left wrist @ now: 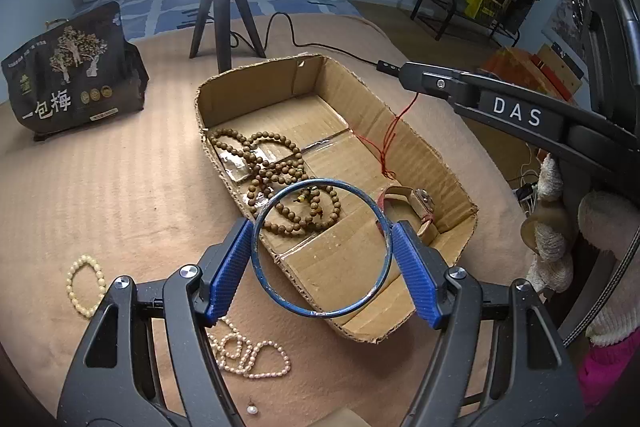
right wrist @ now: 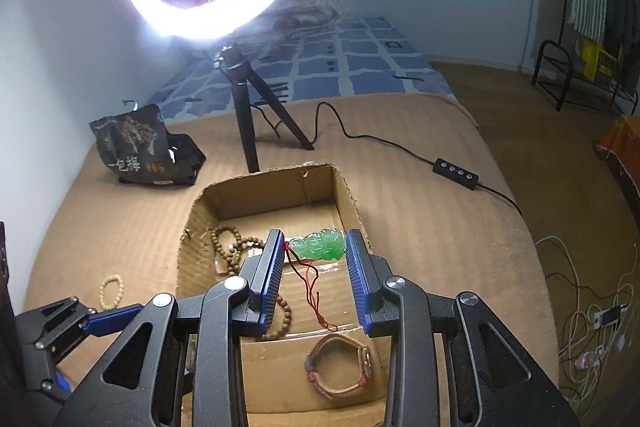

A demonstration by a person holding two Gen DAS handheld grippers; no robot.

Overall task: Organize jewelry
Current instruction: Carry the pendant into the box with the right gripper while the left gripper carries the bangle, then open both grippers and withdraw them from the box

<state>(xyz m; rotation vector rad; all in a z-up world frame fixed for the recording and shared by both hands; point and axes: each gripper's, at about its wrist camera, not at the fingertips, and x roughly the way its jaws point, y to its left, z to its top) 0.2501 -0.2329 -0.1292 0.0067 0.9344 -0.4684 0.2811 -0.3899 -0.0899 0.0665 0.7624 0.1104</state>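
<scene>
My left gripper (left wrist: 320,251) is shut on a blue bangle (left wrist: 378,215), held over the near end of an open cardboard box (left wrist: 248,87). In the box lie a string of brown wooden beads (left wrist: 280,167) and a beige-strapped watch (left wrist: 416,203). My right gripper (right wrist: 316,251) is shut on a green jade pendant (right wrist: 320,247) over the box (right wrist: 192,227); its red cord (right wrist: 312,283) hangs down. The watch (right wrist: 340,367) and the wooden beads (right wrist: 228,247) lie below. The right gripper shows in the left wrist view as a black arm (left wrist: 500,107) with the red cord (left wrist: 388,143) hanging.
A cream bead bracelet (left wrist: 84,283), a pearl necklace (left wrist: 248,355) and a loose pearl (left wrist: 251,409) lie on the brown bed cover left of the box. A ring light tripod (left wrist: 224,11), its cable remote (right wrist: 456,169) and a black snack bag (left wrist: 72,71) stand behind.
</scene>
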